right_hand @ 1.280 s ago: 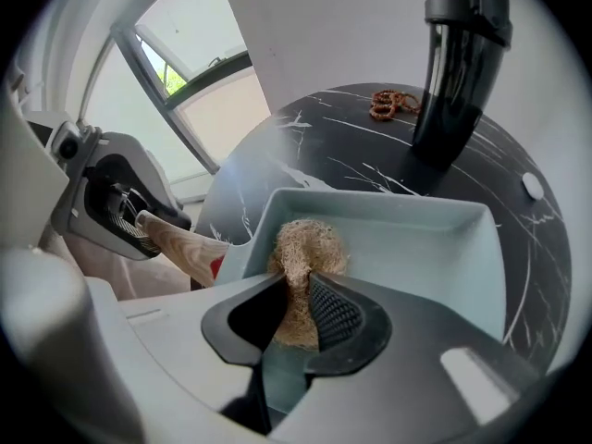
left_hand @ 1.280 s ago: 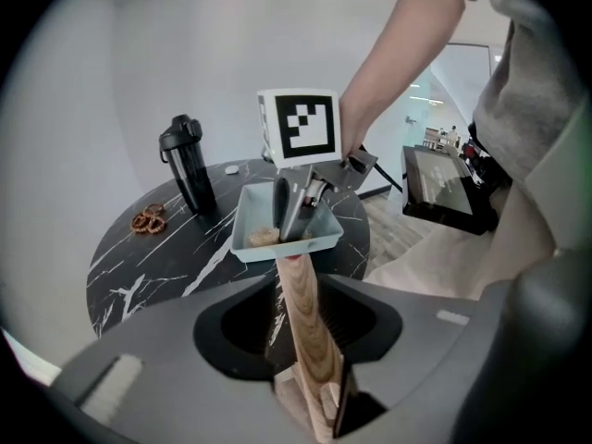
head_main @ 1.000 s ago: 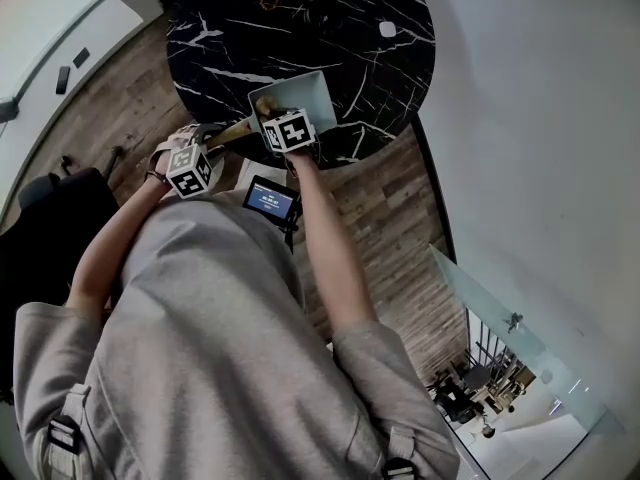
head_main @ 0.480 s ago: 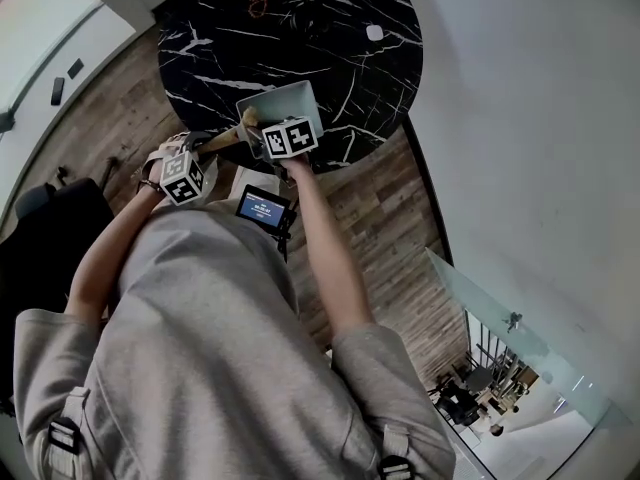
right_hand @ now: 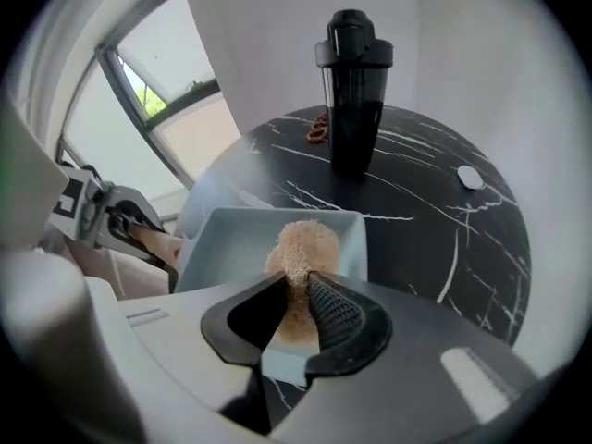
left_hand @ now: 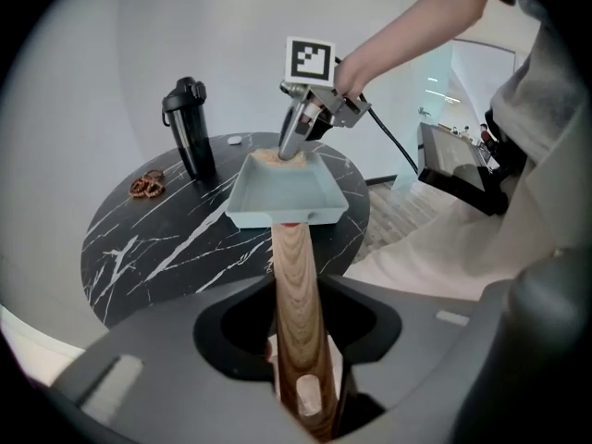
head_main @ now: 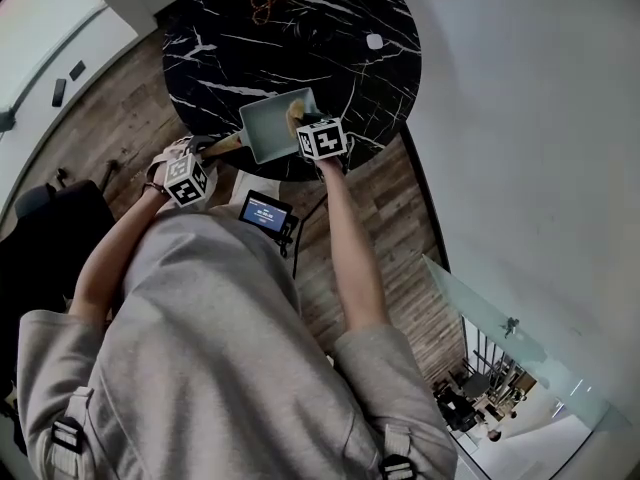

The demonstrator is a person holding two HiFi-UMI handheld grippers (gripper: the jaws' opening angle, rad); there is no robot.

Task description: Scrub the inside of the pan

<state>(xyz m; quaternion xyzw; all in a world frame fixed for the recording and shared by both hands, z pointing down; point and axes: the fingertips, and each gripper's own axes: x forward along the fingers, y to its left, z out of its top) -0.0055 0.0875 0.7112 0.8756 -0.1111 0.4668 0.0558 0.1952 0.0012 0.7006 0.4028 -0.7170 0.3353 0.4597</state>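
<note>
While the pan (head_main: 268, 126), with the black table (right_hand: 435, 239) beneath it, is held by its wooden handle (left_hand: 294, 248) in the left gripper's (left_hand: 296, 285) just-closed jaws, a scrub pad (right_hand: 301, 246) is pinched tight in the right gripper (right_hand: 298, 289) by the pan's far wall, opposite the handle.

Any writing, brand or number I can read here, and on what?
Nothing is legible.
Small screen at the person's waist: light writing on blue, too small to read.
Marker cubes: black-and-white square patterns, no letters.
Black bottle: no label visible.

I stand at a round black marble table (head_main: 330, 28) on a wood-plank floor (head_main: 385, 218), with a white wall (head_main: 530, 118) on the right.
</note>
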